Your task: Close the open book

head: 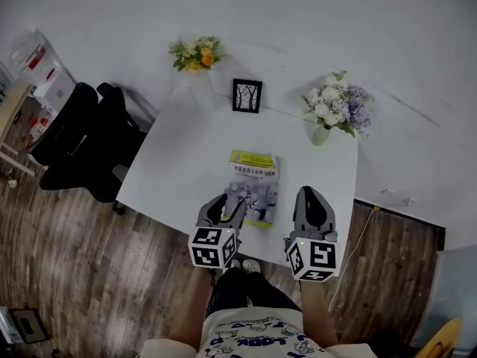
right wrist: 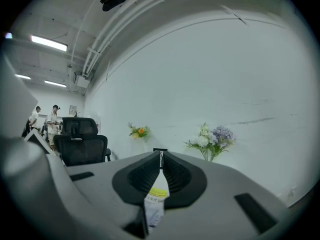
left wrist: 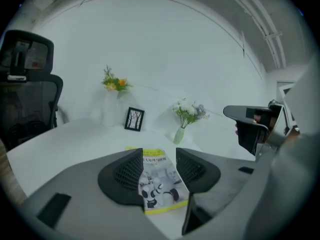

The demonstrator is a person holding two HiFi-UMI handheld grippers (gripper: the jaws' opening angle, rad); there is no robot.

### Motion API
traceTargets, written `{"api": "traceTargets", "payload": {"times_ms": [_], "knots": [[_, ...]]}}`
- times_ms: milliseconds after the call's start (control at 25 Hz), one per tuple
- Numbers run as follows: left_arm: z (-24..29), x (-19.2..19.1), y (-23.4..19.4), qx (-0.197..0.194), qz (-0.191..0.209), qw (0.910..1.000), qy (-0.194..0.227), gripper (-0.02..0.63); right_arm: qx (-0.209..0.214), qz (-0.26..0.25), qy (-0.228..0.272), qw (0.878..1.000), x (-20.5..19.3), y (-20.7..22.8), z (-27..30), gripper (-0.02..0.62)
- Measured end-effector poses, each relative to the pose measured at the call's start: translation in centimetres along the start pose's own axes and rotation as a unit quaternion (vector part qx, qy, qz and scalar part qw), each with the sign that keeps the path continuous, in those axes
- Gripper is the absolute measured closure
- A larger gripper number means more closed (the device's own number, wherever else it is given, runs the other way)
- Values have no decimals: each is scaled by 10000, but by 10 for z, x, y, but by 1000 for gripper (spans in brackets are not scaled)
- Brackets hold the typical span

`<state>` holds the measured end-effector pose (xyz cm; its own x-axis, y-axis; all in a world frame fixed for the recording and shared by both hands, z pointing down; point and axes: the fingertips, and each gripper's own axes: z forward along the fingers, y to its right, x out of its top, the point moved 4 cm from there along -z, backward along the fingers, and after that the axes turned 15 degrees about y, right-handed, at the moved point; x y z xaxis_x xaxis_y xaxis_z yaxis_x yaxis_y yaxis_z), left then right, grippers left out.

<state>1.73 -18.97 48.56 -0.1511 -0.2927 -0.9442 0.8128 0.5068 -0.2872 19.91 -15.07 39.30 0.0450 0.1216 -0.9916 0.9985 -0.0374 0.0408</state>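
Two broad surfaces filled most of the head view: a white wall (head: 335, 21) and a plank floor (head: 89, 259) of dark wood. Against that wall stood a white bench (head: 179, 170), with two black office chairs (head: 82, 140) off its left end. At the near edge of the bench stood the person (head: 250, 327) in a printed white shirt, with a claw in each hand.

The left claw (head: 232, 200) had its jaws spread wide apart. In the left gripper view the book showed through the gap between them, but neither pad pressed on it and the claw gripped nothing. The right claw (head: 307, 191) was closed, its jaws meeting at the tips with only a thin wedge of space behind them and nothing caught there.

The book (head: 253, 186) lay flat and closed on the bench, cover up, near the front edge. It had a yellow band across the top, a yellow strip at the bottom and a pale picture between. In the head view the left claw overlapped its lower left corner, and the right claw stood just beside it on the right, apart from it.

Along the back of the bench stood a bunch of white and lilac flowers (head: 337, 103) in a green vase (head: 321, 135) on the right. On the left was a smaller bunch of yellow and orange flowers (head: 196, 53). Between them stood a small black picture frame (head: 247, 95), upright.
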Motion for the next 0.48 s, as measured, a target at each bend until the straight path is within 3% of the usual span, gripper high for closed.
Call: {"api": "traceTargets", "payload": {"times_ms": [200, 480], "knots": [[-17, 59, -11, 323, 319, 9962, 747, 401, 220, 32, 195, 9996, 15, -15, 13, 561], [-46, 119, -16, 693, 900, 9816, 1538, 477, 463, 98, 438, 9979, 32, -37, 25, 561]]}}
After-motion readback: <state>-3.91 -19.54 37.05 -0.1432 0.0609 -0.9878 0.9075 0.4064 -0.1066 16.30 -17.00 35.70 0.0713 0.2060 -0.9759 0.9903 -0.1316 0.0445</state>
